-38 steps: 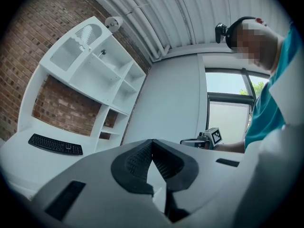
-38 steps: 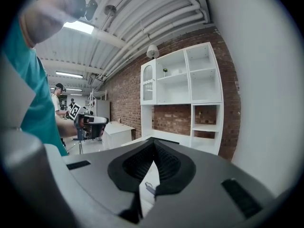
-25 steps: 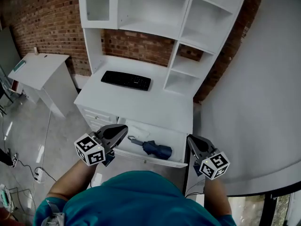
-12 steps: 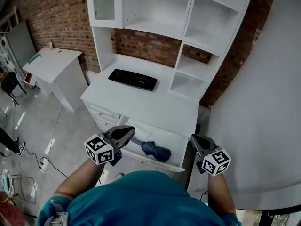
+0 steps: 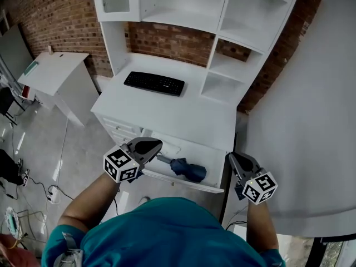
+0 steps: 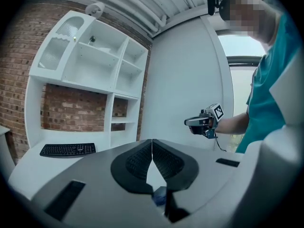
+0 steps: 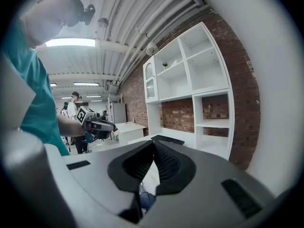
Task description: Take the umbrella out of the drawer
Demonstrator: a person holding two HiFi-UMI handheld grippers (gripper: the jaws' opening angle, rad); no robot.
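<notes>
A folded dark blue umbrella [image 5: 186,169] with a grey handle lies in the open white drawer [image 5: 181,181] below the desk top. My left gripper [image 5: 152,145] hovers over the drawer's left end, next to the umbrella's handle, with its jaws shut and empty. To the right of the drawer, beside the desk's corner, my right gripper [image 5: 233,158] is also shut with nothing in it. A bit of the blue umbrella [image 6: 160,196] shows under the left gripper [image 6: 152,141]. The umbrella [image 7: 146,199] also peeks out under the right gripper [image 7: 153,143].
A black keyboard [image 5: 154,83] lies on the white desk [image 5: 167,115], under a white shelf hutch [image 5: 233,65] against a brick wall. A small white table [image 5: 53,74] stands at the left. A curved white wall [image 5: 300,121] is close on the right. Cables [image 5: 41,196] lie on the floor.
My left gripper has come down and forward over the drawer's left end, close to the umbrella's handle. The right gripper has dropped slightly beside the drawer. Both stay shut.
</notes>
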